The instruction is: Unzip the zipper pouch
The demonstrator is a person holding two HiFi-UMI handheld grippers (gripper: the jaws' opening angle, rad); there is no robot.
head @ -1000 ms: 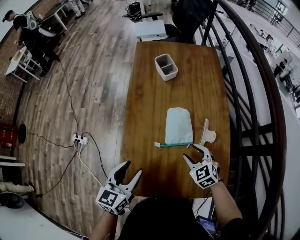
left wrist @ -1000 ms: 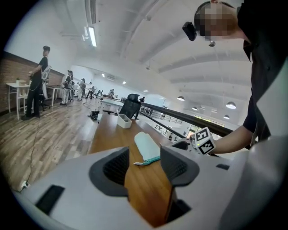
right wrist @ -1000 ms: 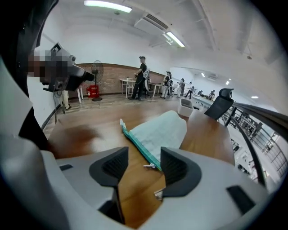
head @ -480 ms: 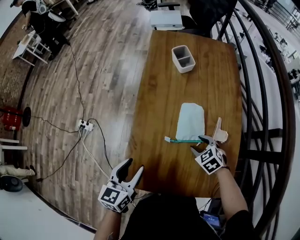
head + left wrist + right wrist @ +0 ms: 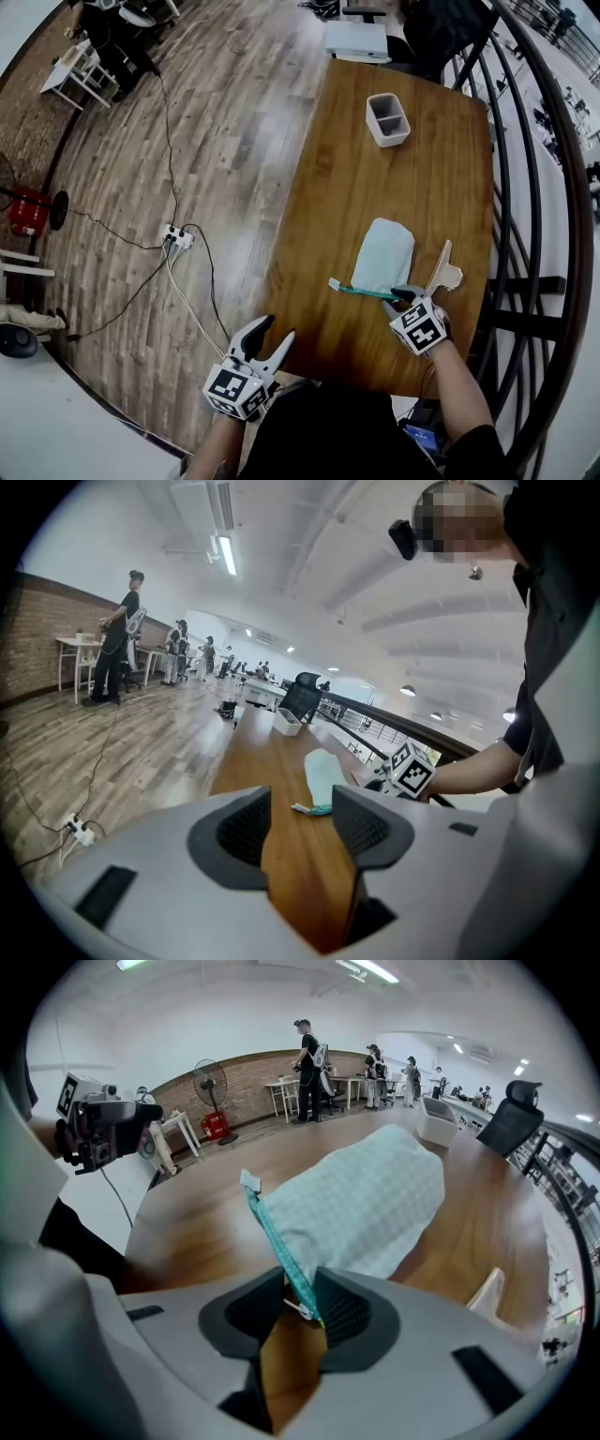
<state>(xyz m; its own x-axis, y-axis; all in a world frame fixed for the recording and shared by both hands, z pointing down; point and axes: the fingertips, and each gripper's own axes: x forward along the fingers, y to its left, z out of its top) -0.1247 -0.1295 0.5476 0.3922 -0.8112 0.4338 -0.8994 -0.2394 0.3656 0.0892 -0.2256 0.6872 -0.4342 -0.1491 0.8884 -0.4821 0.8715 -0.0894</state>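
Observation:
A pale green zipper pouch lies flat on the wooden table, its teal zipper along the near edge. My right gripper is at the zipper's right end. In the right gripper view the zipper runs into the narrow gap of that gripper; its jaws are closing around the zipper's end and small metal pull, with a little gap left. The pouch lies just beyond. My left gripper hovers open and empty off the table's near left corner, and sees the pouch ahead.
A white two-compartment bin stands at the table's far end. A flat light wooden piece lies right of the pouch. A black railing runs along the table's right side. Cables and a power strip lie on the floor at left.
My right gripper moved forward to the zipper's right end and its jaws narrowed around it. The left gripper stayed low at the left, open.

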